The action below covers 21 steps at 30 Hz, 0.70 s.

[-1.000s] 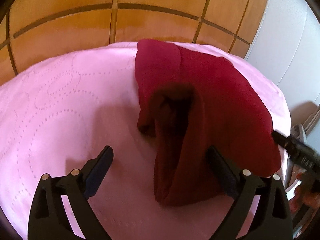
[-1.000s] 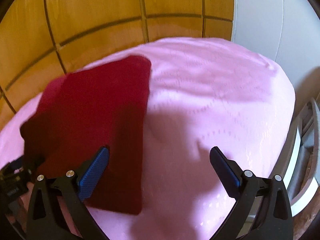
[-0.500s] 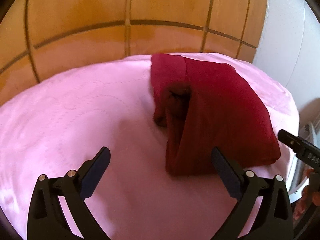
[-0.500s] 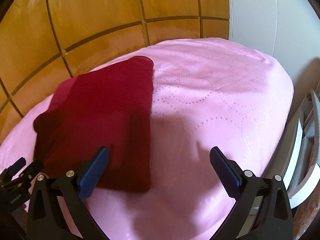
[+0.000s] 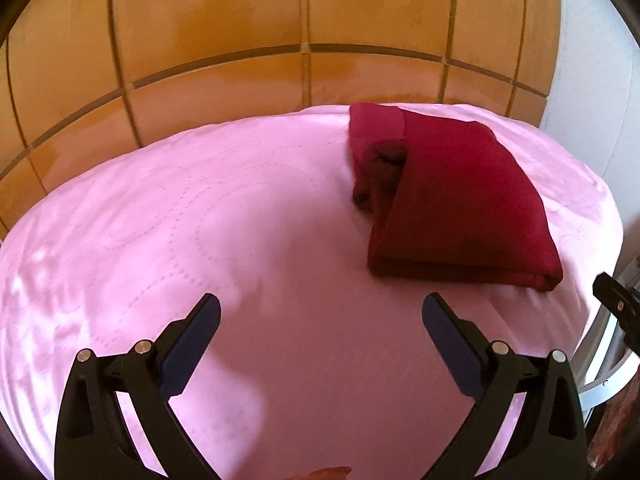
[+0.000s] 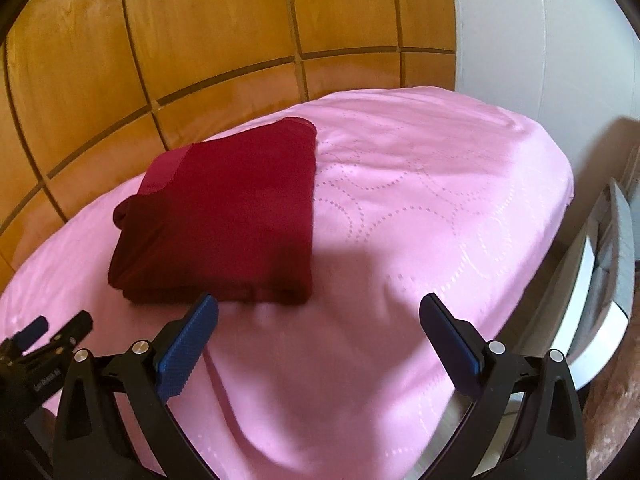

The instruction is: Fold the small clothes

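A dark red garment [image 5: 448, 196] lies folded into a thick rectangle on the pink cloth [image 5: 200, 220], with a bunched opening on its left side. It also shows in the right wrist view [image 6: 228, 220], at left of centre. My left gripper [image 5: 320, 320] is open and empty, held back from the garment, which lies ahead and to the right. My right gripper [image 6: 318, 320] is open and empty, just short of the garment's near edge. The right gripper's tip [image 5: 616, 304] shows at the left wrist view's right edge.
The pink cloth covers a padded surface that drops off at the right edge [image 6: 560, 208]. An orange panelled wall [image 5: 280, 40] stands behind it. A white wall [image 6: 540, 40] and a grey-and-white object [image 6: 600, 280] are at right. The left gripper [image 6: 36, 344] shows at lower left.
Both grippers have pulled back and up from the garment, so it now looks smaller and farther away. The garment lies still in its folded shape.
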Available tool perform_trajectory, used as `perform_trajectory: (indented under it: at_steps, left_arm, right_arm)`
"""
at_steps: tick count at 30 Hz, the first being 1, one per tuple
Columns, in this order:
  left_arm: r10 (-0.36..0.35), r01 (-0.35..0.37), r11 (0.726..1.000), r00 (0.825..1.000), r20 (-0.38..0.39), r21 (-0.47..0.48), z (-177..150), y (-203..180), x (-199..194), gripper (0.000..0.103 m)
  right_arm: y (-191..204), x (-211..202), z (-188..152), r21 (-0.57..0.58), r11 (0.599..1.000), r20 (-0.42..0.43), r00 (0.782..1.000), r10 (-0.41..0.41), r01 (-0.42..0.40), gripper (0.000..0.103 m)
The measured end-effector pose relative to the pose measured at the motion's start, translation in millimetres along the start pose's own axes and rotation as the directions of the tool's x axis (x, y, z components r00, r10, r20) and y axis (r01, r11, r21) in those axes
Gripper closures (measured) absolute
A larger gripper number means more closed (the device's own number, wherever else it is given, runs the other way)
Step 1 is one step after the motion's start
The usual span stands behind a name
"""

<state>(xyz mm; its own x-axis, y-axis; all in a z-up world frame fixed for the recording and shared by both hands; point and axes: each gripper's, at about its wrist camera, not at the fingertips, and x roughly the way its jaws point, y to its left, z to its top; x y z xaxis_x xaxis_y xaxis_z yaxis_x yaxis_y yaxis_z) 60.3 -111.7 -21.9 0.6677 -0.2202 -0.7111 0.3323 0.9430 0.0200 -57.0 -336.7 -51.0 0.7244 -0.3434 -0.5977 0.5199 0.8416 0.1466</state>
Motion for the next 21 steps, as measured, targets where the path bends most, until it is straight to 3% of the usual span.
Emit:
perform_trajectory:
  at_steps: [7,21]
  left_arm:
    - [0.049,-0.049,0.999,0.997,0.052,0.006,-3,2,-14,0.002]
    - [0.051,-0.050,0.999,0.998,0.029,-0.013,-3,5,-14,0.002]
  right_arm:
    - [4,-6,-5,-0.023,1.000,-0.016,1.000,-0.019,0.018,0.004]
    - [13,-18,-7,-0.052,0.999,0.021,1.000,-0.003,0.004,0.004]
